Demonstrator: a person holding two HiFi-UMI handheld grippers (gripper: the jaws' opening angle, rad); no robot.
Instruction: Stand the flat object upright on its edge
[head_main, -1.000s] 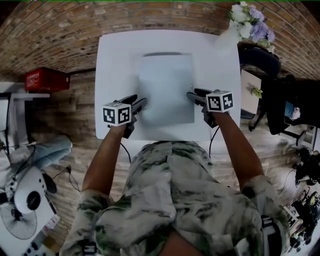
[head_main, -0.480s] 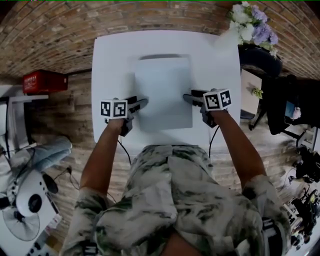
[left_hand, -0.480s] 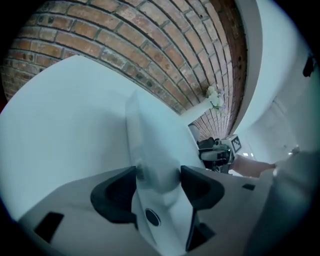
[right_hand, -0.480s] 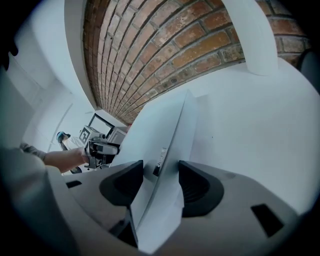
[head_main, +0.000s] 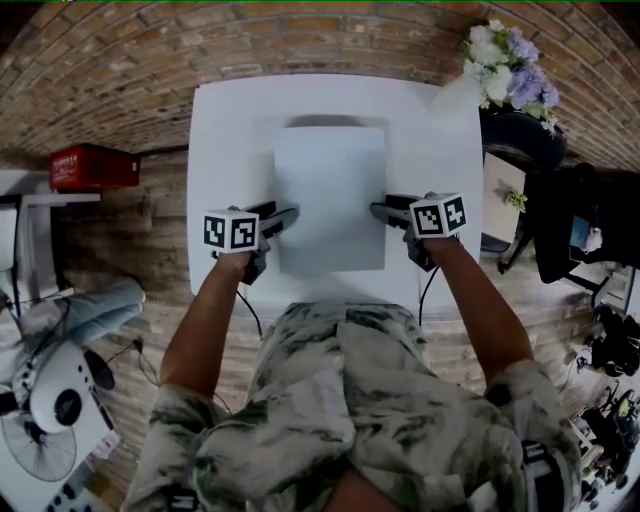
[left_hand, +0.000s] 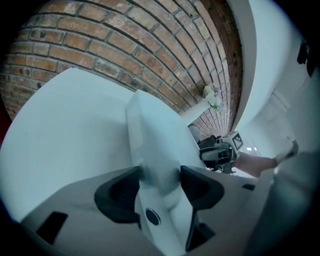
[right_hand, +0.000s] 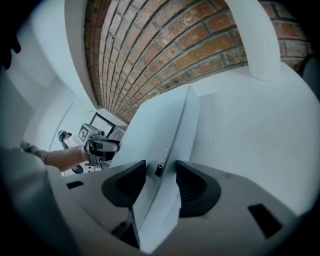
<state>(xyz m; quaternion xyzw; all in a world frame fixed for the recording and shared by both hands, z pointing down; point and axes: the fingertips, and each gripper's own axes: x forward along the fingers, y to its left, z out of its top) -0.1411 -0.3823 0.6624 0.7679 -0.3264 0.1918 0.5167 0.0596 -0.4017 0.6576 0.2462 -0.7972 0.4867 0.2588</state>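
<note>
Left gripper (head_main: 288, 215) gapes astride flat slab's (head_main: 330, 185) edge; right gripper (head_main: 379, 210) closing over opposite edge, seemingly unclamped; table (head_main: 228, 130) margin surrounds.

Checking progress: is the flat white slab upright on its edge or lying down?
Lying down: the flat white rectangular slab shows its broad face to the head view.

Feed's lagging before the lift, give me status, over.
Left hand-held gripper open, straddling white slab at its left edge. Right hand-held gripper closing around the right edge. Slab flat on table. Nothing in the way.
</note>
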